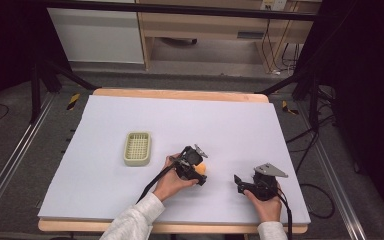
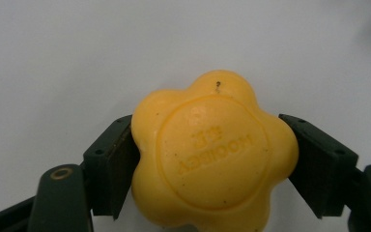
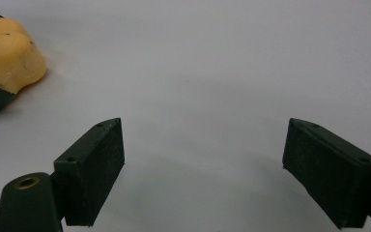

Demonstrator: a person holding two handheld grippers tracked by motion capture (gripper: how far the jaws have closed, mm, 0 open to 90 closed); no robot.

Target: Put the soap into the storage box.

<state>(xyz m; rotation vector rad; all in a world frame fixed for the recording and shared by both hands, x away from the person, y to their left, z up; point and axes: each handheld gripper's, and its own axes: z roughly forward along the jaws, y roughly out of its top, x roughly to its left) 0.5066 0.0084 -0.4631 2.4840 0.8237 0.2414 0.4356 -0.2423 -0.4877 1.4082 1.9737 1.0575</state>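
Lab, black frame point(image 1: 180, 10), floor cables point(image 1: 300, 145)

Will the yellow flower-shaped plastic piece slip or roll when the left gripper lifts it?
The yellow flower-shaped plastic piece probably stays put: the left gripper presses two opposite sides. Its smooth surface might slip slightly. Lying flat, it seems unlikely to roll.

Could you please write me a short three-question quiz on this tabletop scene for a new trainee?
1. True or false: the left gripper is closed on the yellow flower-shaped piece.
2. Which side of the left gripper is the basket on, in the high view? A) left B) right
3. Fill in: the right gripper has its jaws ____ and holds nothing.

Key: 1 true; 2 A; 3 open.
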